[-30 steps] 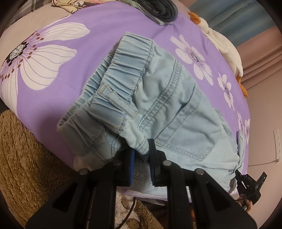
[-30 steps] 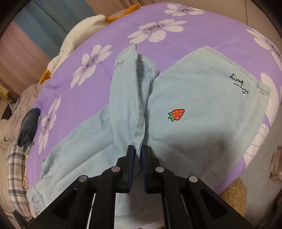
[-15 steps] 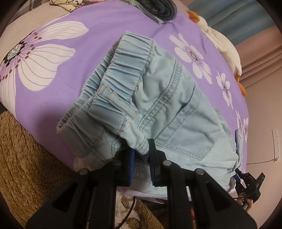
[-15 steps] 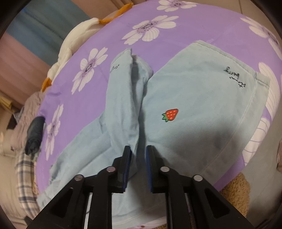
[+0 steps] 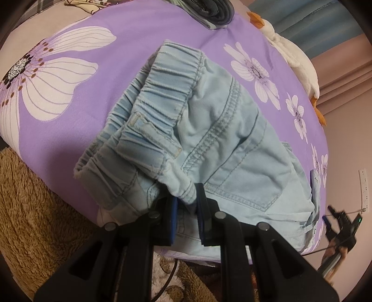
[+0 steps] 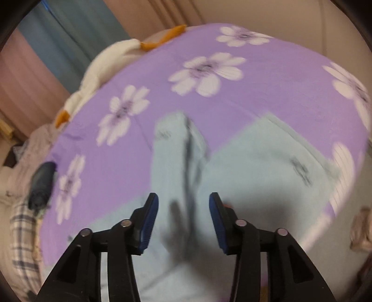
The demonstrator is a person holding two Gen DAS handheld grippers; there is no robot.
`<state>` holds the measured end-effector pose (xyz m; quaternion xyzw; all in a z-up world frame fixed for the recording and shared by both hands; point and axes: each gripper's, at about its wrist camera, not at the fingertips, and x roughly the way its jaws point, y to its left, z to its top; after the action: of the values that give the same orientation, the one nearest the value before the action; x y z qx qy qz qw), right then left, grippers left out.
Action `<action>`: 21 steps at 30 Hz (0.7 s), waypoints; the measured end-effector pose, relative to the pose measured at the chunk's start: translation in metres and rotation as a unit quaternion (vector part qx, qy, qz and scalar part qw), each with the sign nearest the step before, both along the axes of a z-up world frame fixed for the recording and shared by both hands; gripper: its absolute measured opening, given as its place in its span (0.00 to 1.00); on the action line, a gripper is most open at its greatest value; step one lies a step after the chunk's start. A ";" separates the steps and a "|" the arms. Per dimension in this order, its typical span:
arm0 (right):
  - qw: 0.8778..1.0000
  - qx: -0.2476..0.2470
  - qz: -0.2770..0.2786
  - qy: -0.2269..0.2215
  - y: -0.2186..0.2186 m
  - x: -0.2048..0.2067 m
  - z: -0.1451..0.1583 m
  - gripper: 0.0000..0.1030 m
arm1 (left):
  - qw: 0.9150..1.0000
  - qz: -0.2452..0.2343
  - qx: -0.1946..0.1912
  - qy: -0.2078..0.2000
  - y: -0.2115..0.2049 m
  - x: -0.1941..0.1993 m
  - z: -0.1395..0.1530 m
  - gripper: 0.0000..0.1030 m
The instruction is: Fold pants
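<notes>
Light blue denim pants (image 5: pixel 220 144) lie on a purple flowered bedspread (image 5: pixel 116 69), their elastic waistband bunched toward me in the left wrist view. My left gripper (image 5: pixel 187 197) is shut on a fold of the waistband at the near edge. In the blurred right wrist view the two pant legs (image 6: pixel 255 176) spread away from me, one leg folded into a ridge. My right gripper (image 6: pixel 183 206) hovers above them with its jaws opening; no cloth is pinched between the pads. That same gripper (image 5: pixel 341 223) shows small at the far right of the left wrist view.
A white plush toy with orange parts (image 5: pixel 293 53) lies at the bed's far edge by curtains. Dark folded clothes (image 5: pixel 214 11) sit at the head end. A brown fuzzy rug (image 5: pixel 30 209) covers the floor beside the bed. Plaid bedding (image 6: pixel 21 232) lies at the left.
My right gripper let go of the pant-leg fold, its jaws spread apart, and it lifted away from the cloth. The left gripper kept its hold and stayed put.
</notes>
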<state>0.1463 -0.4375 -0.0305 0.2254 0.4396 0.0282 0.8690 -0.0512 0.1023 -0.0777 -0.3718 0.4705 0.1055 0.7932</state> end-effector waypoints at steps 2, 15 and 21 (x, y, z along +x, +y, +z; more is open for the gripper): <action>1.000 0.010 0.010 0.006 -0.003 0.024 0.001 0.44 | 1.000 0.000 0.000 0.000 0.000 0.000 0.000 0.16; 1.000 0.005 0.010 0.006 -0.015 0.074 -0.007 0.04 | 1.000 -0.001 -0.010 -0.004 0.002 -0.002 0.001 0.14; 0.991 0.015 -0.087 -0.099 -0.087 -0.023 0.044 0.04 | 1.000 -0.003 -0.012 -0.006 0.002 -0.005 0.004 0.13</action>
<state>0.1229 -0.5244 0.0130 0.2721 0.3299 -0.0183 0.9038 -0.0560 0.1042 -0.0736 -0.3810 0.4679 0.0954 0.7917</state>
